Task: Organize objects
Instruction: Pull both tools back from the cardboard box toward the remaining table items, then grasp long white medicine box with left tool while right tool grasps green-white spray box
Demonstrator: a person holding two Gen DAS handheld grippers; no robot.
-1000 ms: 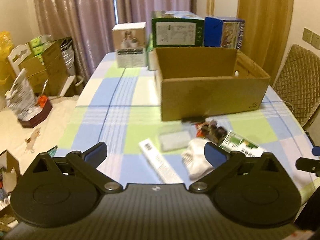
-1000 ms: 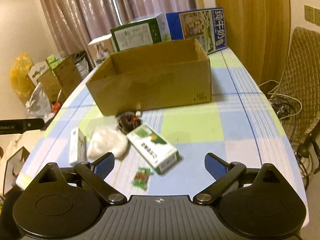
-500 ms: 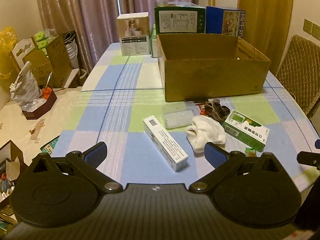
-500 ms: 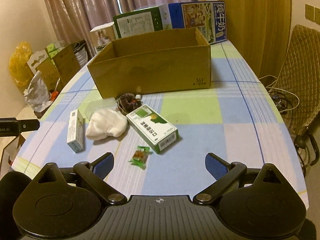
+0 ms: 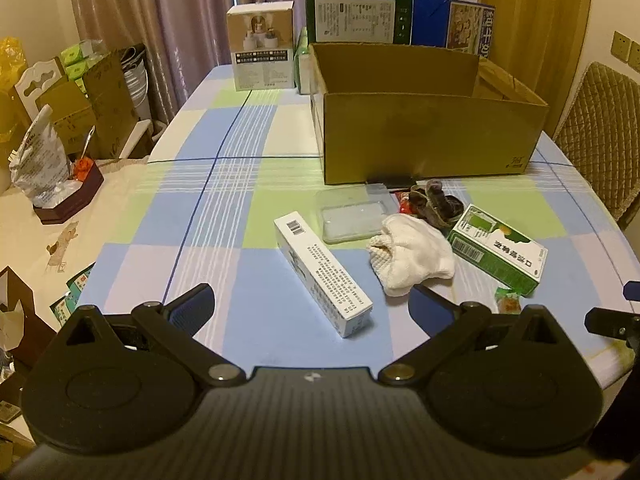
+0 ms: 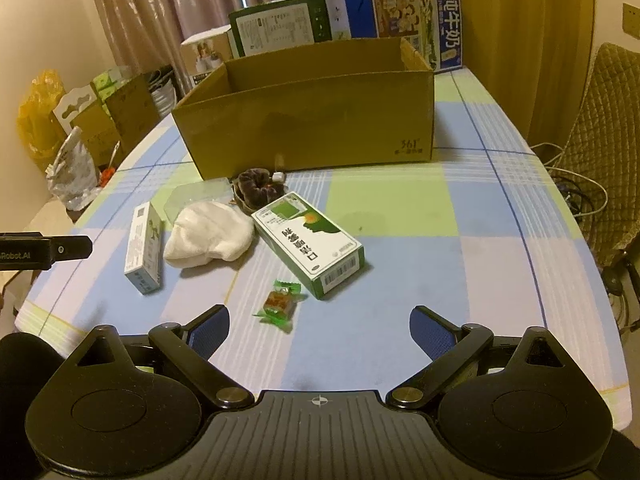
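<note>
The wrapped candy (image 6: 280,304) lies on the checked tablecloth (image 6: 400,280) just ahead of the right gripper (image 6: 320,322), at 11 o'clock between its spread, empty fingers. The green box (image 6: 308,242) lies beyond at 12, the white cloth (image 6: 208,236) at 10. The left gripper (image 5: 310,306) is likewise spread and empty, the white carton (image 5: 322,272) at 12.

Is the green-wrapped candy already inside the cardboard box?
No, the candy lies on the tablecloth near the green box, well in front of the cardboard box.
</note>
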